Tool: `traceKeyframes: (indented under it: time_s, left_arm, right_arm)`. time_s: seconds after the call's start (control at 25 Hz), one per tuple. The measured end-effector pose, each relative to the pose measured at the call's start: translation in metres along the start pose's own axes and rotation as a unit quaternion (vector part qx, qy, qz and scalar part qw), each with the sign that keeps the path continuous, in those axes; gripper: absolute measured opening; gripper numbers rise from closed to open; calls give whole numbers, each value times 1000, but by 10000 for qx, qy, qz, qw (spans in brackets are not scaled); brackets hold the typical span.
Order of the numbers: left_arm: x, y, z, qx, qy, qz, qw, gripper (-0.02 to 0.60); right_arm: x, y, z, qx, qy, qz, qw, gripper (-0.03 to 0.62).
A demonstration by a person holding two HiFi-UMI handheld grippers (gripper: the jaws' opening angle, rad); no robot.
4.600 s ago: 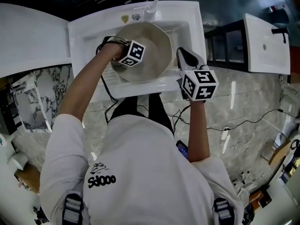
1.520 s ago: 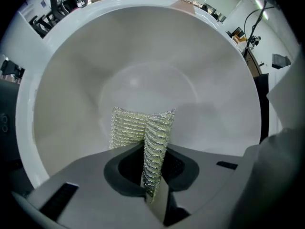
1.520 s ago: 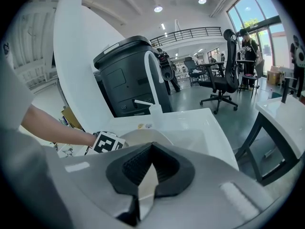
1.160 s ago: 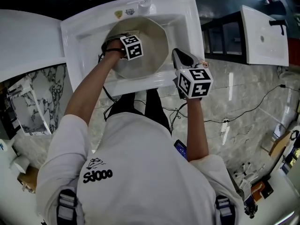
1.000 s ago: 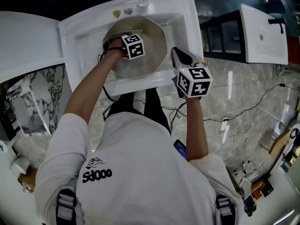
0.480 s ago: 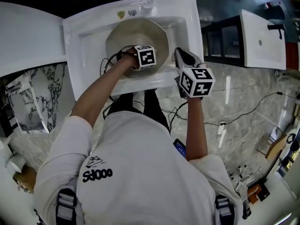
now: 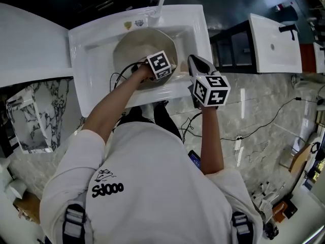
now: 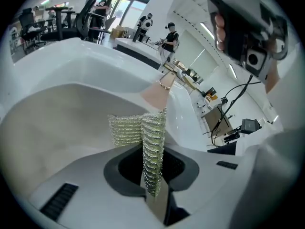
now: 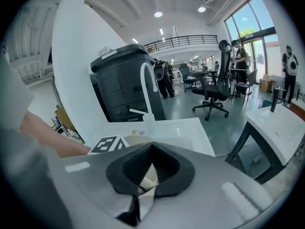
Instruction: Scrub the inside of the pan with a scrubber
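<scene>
Scrubber (image 8: 151, 142) clamped in left hand-held gripper (image 8: 154, 194) inside pan (image 7: 131, 46); right hand-held gripper (image 9: 144, 191) pinches pan's rim

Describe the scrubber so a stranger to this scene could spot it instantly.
Start at the white sink, where a beige pan sits in the basin. Inside the pan, the scrubber is the folded pad of shiny metallic mesh pinched in the left gripper, the only knitted, glinting thing.

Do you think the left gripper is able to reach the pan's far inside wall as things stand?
Probably yes: the left gripper, clamping the scrubber, is inside the pan with bare surface ahead; the right gripper holds only the rim.
</scene>
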State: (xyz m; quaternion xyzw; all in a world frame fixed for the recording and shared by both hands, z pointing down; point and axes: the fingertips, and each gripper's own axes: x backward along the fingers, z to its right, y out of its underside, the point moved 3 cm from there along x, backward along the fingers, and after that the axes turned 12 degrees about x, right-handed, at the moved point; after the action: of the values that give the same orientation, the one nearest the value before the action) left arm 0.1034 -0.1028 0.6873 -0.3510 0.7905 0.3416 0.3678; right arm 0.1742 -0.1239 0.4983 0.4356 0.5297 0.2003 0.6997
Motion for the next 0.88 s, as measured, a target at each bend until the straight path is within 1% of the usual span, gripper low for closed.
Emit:
traceKeyframes:
  time_s: [0.12,0.28,0.4,0.52,0.6,0.64,0.76,0.88]
  left_arm:
    - [11,-12,-1,146,-125,399,9990,61]
    - [38,-27,-4,279,-292,1011,9941,61]
    - [66,-29,-12,410,-360,1514,9870,63]
    - [103,-30,-19,518,-461,2065,9760,64]
    - [132,-31,-24,570,-596,2494,9649,64]
    - [148,-32,-26,605,-680,2735,9576,64]
    - [200,-30,-35,717,-951,3459,9307,64]
    - [249,-26,-41,708,-1282,3988,9053,66]
  right_arm:
    - [6,-7,3,15,82,105,9999,9]
    - [8,-20,8,82,152,254,9995,9]
    - [9,-33,8,129,149,409,9990,9]
    - [8,-47,8,264,140,537,9981,9]
    - [7,-57,7,373,139,608,9974,9]
    - [7,-63,6,421,137,652,9969,9]
    - [5,-84,2,595,127,819,9948,9]
    - [3,-109,-1,809,123,1012,9915,9]
